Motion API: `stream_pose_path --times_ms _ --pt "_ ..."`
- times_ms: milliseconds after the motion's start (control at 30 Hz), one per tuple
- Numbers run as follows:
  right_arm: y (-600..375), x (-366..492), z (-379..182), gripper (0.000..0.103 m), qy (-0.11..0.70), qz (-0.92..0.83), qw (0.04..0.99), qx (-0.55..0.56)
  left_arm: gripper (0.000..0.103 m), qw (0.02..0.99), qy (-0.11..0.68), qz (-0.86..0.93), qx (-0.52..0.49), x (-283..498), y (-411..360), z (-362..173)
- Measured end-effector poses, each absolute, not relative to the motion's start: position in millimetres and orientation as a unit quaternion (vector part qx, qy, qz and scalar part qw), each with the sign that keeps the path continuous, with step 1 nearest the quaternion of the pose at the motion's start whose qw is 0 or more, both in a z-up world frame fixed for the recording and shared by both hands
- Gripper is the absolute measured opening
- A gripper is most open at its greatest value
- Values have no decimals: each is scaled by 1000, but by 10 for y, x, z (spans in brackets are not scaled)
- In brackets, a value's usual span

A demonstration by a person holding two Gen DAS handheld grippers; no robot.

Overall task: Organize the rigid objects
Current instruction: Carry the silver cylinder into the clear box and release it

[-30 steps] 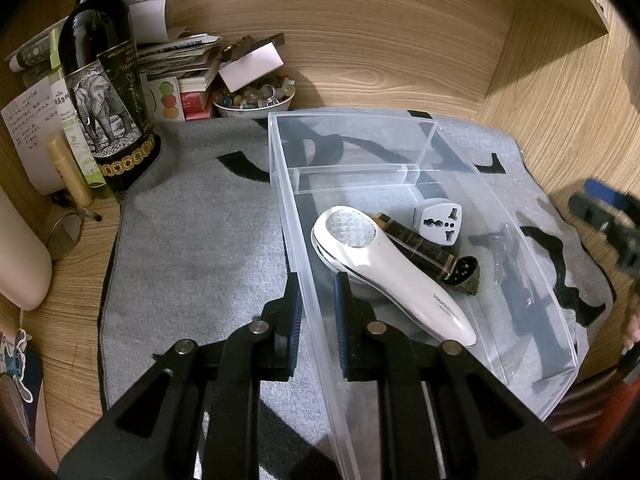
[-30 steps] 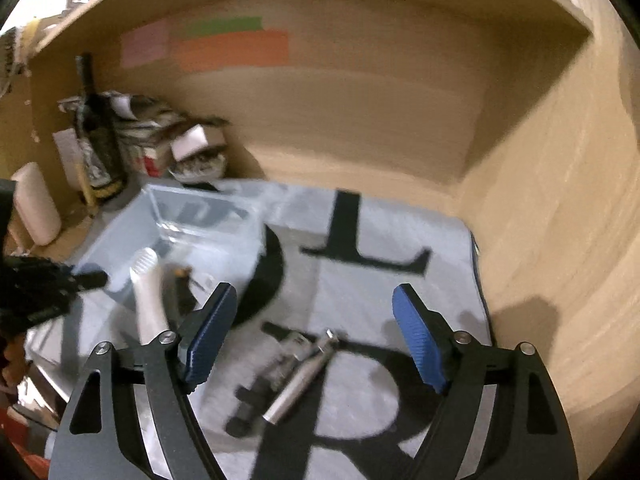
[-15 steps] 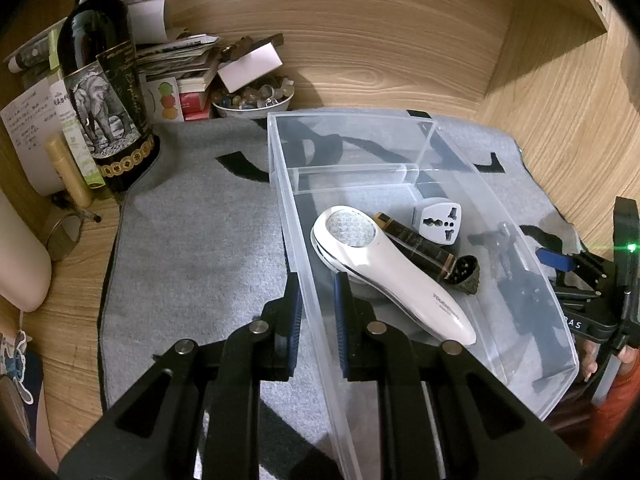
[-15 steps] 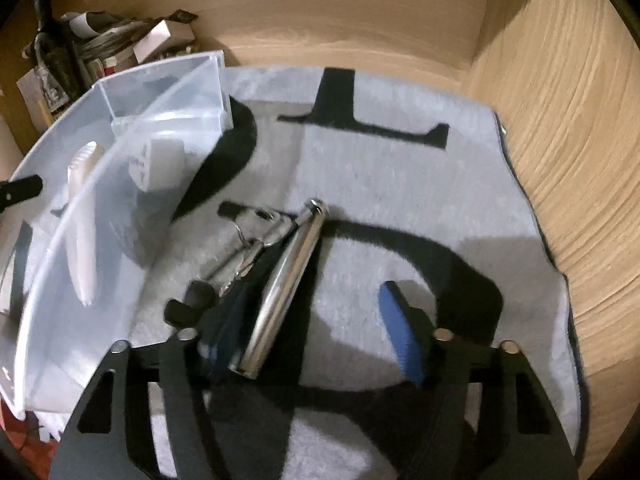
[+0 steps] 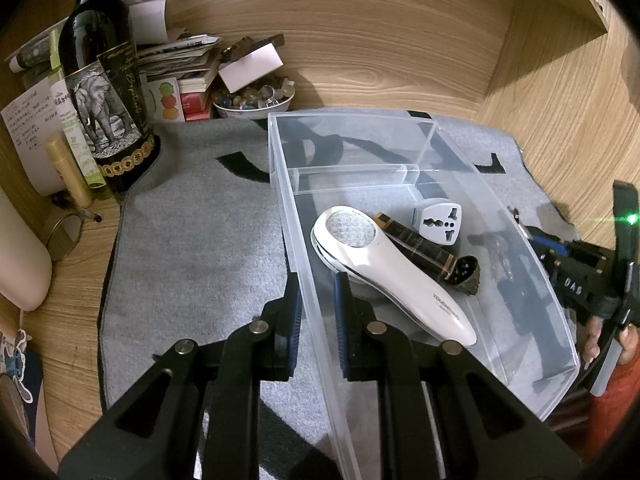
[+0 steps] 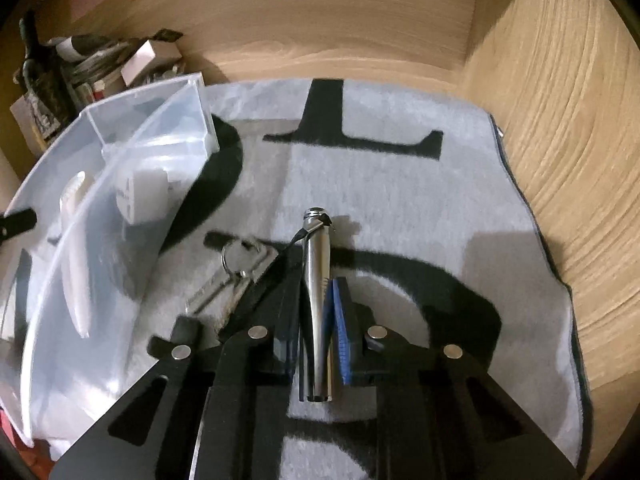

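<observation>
My left gripper (image 5: 316, 308) is shut on the near left wall of a clear plastic bin (image 5: 280, 184). In the bin lie a white handheld device (image 5: 384, 272), a dark brown tube (image 5: 416, 244), a white plug adapter (image 5: 438, 220) and a small dark cup-shaped piece (image 5: 466, 276). My right gripper (image 6: 316, 320) is shut on a silver metal cylinder (image 6: 318, 280) that lies on the grey mat (image 6: 400, 200), right of the bin (image 6: 120, 152). A bunch of keys (image 6: 232, 276) lies just left of the cylinder.
A wine bottle (image 5: 104, 92), papers, boxes and a bowl of stones (image 5: 256, 96) stand at the back left. Wooden walls close the back and right (image 6: 560, 120). A cream object (image 5: 20, 256) sits at the left edge.
My right gripper came down over the mat and closed from wide open onto the silver cylinder. My left gripper kept its hold on the bin wall.
</observation>
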State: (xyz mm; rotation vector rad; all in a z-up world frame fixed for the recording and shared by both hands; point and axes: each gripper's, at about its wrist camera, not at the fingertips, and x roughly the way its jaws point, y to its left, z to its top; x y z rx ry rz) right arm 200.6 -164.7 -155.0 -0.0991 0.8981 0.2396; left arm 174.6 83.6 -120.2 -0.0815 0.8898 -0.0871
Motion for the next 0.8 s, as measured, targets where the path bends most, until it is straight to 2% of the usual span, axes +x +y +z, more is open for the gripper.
stream_pose_path --times_ms 533,800 --pt "-1226 1813 -582 14 299 185 935 -49 14 901 430 -42 -40 1741 844 -1198" --pt "-829 1697 -456 14 277 236 928 -79 14 901 430 -42 -40 1738 842 -1199"
